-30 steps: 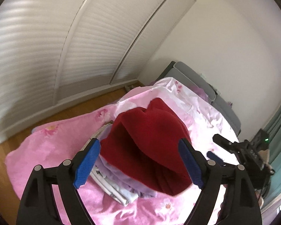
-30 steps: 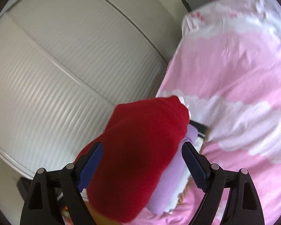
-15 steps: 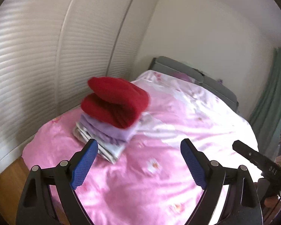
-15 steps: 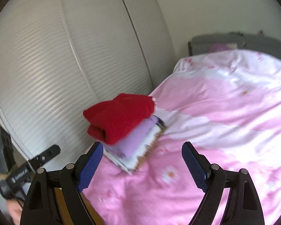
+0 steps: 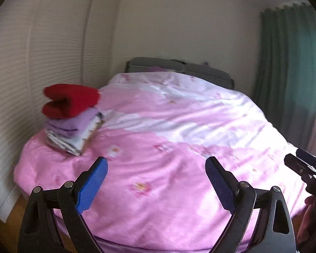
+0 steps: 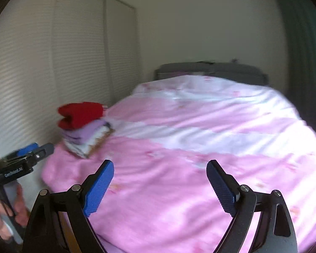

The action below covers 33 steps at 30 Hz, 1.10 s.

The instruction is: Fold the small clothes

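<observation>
Clothes pile point(image 5: 72, 122): a stack of folded small garments on the near left corner of the bed, close to the louvred wardrobe doors point(image 5: 59, 48).
Top of pile: a thick red garment point(image 5: 70, 100), folded over on itself, with its rounded fold facing the camera.
Below it: folded lilac pieces point(image 5: 72, 124), then a pale patterned piece point(image 5: 73, 142) at the bottom; its print is too blurred to make out, possibly stripes.
Bed: a pink floral duvet point(image 5: 168, 168) with a paler band across the middle; a grey headboard point(image 5: 179, 68) at the far end.
Left gripper point(image 5: 157, 169): over the foot of the bed, well apart from the pile, with nothing between the blue pads point(image 5: 92, 184); its jaws are wide and opening.
Right gripper point(image 6: 160, 174): also over the foot of the bed, empty, its jaws wide and opening.
Hand point(image 6: 0, 215): seen at the left edge of the right wrist view, wrapped around the left gripper's handle.
Room: a green curtain point(image 5: 288, 67) on the right and a plain wall point(image 5: 183, 21) behind the bed.
</observation>
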Each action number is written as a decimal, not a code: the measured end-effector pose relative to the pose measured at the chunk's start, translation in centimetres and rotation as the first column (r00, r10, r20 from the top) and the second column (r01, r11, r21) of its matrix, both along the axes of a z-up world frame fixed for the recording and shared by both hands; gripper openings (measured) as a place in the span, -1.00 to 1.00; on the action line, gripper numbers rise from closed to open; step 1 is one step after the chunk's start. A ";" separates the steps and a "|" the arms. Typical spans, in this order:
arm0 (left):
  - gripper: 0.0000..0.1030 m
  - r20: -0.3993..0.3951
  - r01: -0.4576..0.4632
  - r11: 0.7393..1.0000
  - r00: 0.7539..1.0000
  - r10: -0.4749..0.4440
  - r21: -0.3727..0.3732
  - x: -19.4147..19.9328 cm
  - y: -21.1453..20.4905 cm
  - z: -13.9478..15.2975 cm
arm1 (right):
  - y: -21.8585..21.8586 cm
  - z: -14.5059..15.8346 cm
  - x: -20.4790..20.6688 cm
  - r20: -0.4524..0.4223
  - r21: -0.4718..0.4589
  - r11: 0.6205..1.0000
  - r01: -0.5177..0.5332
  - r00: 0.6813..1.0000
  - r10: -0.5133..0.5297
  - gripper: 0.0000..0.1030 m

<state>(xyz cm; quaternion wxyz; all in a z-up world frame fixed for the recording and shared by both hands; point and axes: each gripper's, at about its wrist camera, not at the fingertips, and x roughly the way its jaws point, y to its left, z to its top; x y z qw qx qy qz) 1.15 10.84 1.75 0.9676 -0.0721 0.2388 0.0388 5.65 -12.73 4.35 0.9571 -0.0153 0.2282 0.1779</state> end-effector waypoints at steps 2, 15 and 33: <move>0.84 0.003 0.018 1.000 1.000 -0.018 0.021 -0.2 -2.0 -0.1 | -2.9 -0.4 -1.1 -0.007 0.003 0.998 0.067 0.998 -0.067 0.79; 1.00 0.021 0.075 0.988 0.997 -0.079 0.138 -2.0 -10.5 -0.1 | -11.7 -1.1 -5.5 0.036 -0.025 0.956 0.293 0.956 -0.292 0.91; 1.00 -0.007 0.095 0.975 0.995 -0.096 0.201 -1.8 -11.9 -1.9 | -12.9 -2.2 -5.5 0.019 -0.015 0.950 0.311 0.950 -0.311 0.97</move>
